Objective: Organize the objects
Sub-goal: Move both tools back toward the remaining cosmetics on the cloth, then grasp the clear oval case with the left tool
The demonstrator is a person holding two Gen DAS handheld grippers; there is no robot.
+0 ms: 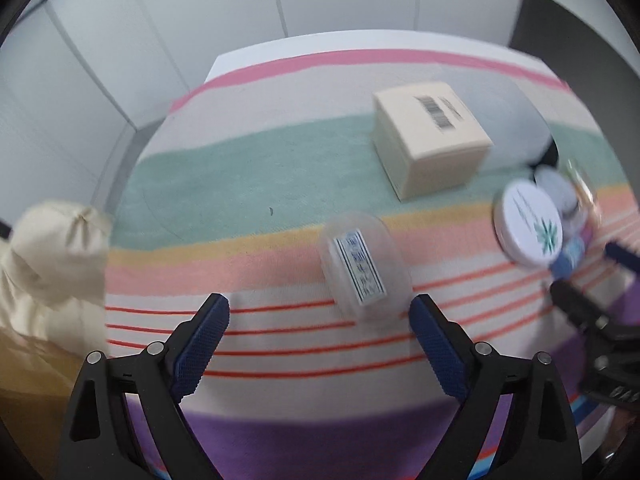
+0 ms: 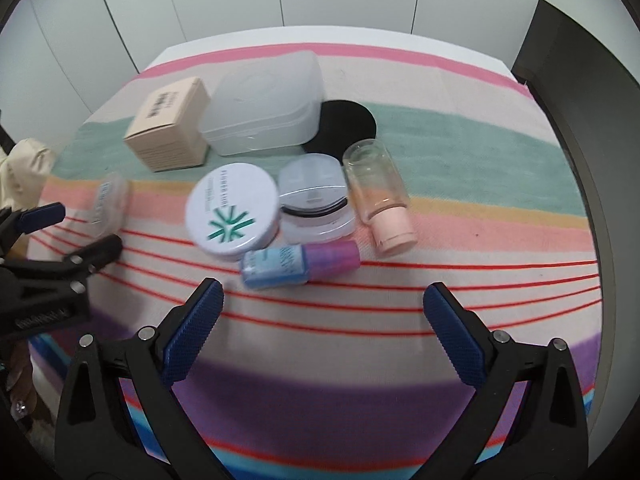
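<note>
My left gripper (image 1: 320, 308) is open above the striped cloth (image 1: 280, 184), with a small clear labelled case (image 1: 366, 268) just ahead between its blue pads, untouched. My right gripper (image 2: 322, 296) is open too, nothing between its fingers. Just beyond it lies a blue-and-pink bottle (image 2: 298, 264) on its side. Behind that sit a white round tin (image 2: 232, 212) with a green star, a clear round jar (image 2: 316, 196) and a clear bottle (image 2: 378, 196) with a peach cap. The clear case (image 2: 108, 200) and the left gripper (image 2: 60, 232) show at the right wrist view's left edge.
A beige cardboard box (image 1: 432, 136) stands at the back, next to a translucent lidded container (image 2: 264, 104) and a black round disc (image 2: 344, 124). A cream cloth bag (image 1: 52, 256) lies off the table's left side. White wall panels rise behind; a dark panel (image 2: 580, 120) flanks the right.
</note>
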